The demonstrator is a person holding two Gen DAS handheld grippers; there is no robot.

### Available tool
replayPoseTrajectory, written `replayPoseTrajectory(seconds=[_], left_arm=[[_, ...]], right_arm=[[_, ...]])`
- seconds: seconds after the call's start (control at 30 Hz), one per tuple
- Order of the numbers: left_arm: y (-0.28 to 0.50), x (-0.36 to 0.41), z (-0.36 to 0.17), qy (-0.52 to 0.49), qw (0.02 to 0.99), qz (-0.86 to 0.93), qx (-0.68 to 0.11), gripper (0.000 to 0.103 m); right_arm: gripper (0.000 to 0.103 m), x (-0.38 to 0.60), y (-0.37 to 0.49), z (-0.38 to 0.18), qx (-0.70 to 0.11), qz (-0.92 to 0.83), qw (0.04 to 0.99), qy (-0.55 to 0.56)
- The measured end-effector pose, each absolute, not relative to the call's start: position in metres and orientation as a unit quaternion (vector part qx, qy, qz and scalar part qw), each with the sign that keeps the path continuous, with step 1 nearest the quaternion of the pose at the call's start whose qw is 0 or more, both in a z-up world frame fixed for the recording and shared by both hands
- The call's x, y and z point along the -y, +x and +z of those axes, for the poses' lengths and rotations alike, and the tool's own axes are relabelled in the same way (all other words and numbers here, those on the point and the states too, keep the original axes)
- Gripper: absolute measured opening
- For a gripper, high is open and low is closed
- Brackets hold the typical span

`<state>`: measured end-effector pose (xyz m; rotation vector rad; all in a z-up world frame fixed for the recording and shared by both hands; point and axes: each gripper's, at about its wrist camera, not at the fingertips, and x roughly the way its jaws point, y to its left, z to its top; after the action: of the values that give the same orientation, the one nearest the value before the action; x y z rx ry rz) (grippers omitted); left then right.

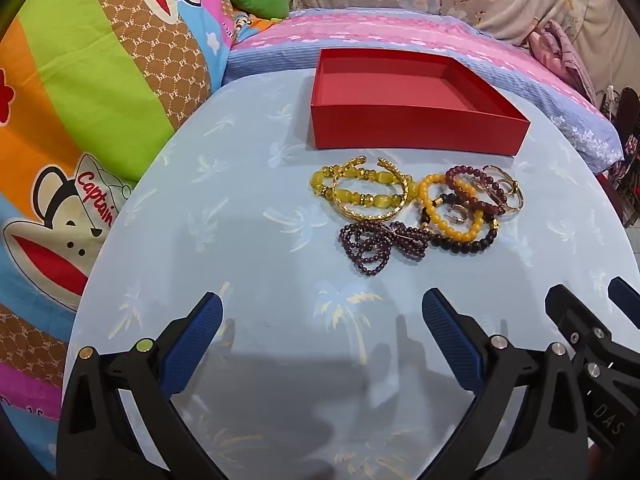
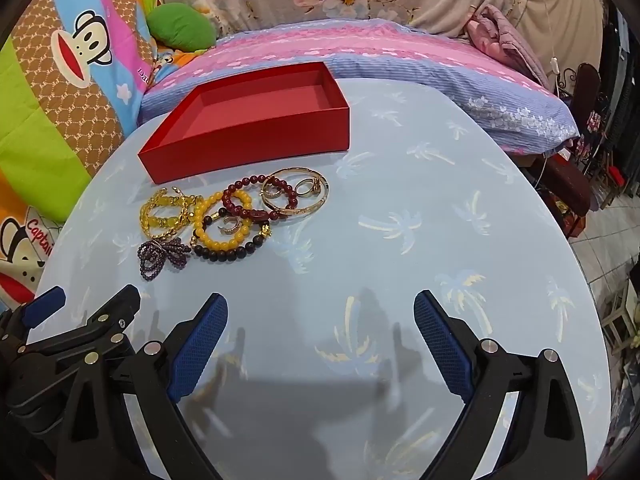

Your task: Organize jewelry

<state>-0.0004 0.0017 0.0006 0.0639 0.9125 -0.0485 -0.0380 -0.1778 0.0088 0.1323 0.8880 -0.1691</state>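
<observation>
1. Red cardboard: I count one open box [image 1: 416, 100], with nothing in it, on the far side of the pale blue counter [image 1: 248, 248].
2. Just in front of the box lies one heap of jewelry [image 1: 416, 208]. I make out a yellow bead bracelet [image 2: 222, 222], a dark red one [image 2: 256, 196], a black one [image 2: 228, 254], a purple bead strand [image 2: 160, 256], a yellow stone bracelet [image 1: 360, 190] and two gold bangles [image 2: 298, 196]. The small rings are too tangled for me to count.
3. My left gripper [image 1: 322, 336] is spread wide and holds nothing; the heap is ahead of it, slightly right, well apart.
4. My right gripper [image 2: 320, 334] is also wide open and holds nothing; the heap is ahead and to its left.
</observation>
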Motion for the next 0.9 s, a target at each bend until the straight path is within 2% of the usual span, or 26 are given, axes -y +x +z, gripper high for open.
replayPoseTrajectory(seconds=[0.9], left_arm=[[-0.004,0.000,0.005,0.037,0.904,-0.018,-0.425,0.095]], right_arm=[[0.090,0.176,-0.039,0.009,-0.427,-0.088,0.898,0.059]])
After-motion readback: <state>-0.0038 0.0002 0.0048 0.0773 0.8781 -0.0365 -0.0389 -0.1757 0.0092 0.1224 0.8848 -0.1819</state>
